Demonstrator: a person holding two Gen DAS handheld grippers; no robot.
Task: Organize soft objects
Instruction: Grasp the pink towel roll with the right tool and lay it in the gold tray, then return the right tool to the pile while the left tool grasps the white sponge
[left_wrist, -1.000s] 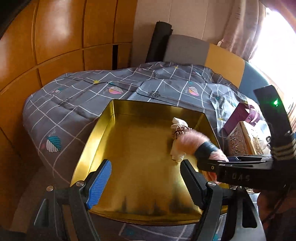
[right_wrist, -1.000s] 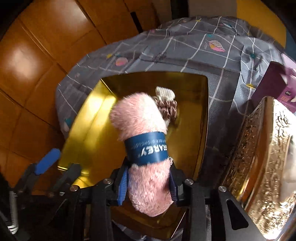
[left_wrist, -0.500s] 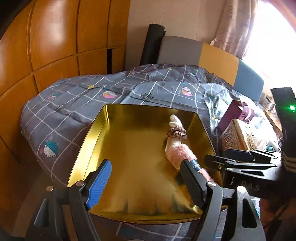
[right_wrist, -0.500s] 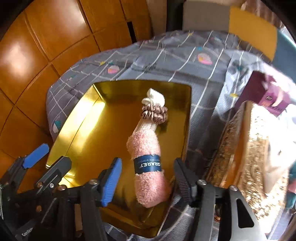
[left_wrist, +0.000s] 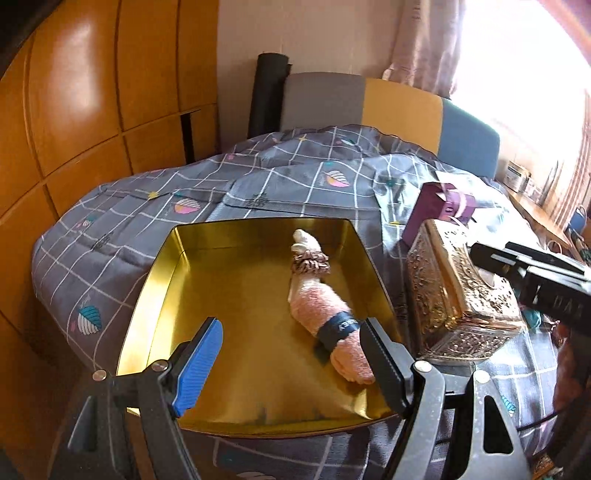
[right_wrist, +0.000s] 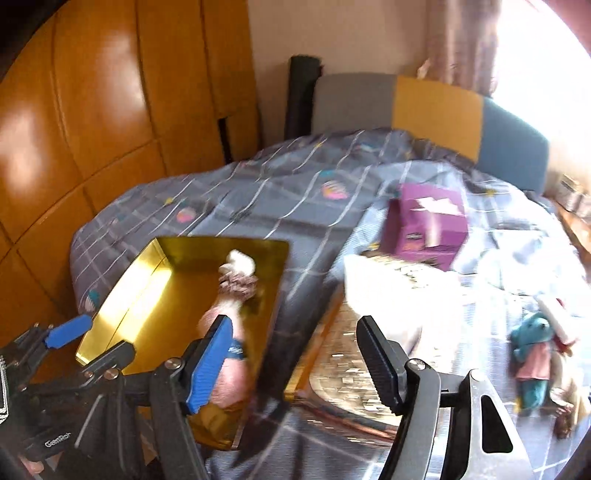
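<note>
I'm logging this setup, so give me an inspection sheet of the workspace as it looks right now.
Surface: grey grid-patterned quilt over a bed.
Job's things: pink fluffy rolled towel with a dark band lies inside the shiny gold metal tray, beyond it a white roll with a scrunchie; teal plush toy lies out on the quilt.
Clutter: ornate gold embossed box; purple cardboard box.
Grippers: left gripper open, empty; right gripper opening, nothing between its jaws.
Cables: nothing seen.
Surroundings: orange wooden wardrobe panels, multicoloured headboard, curtained bright window.
</note>
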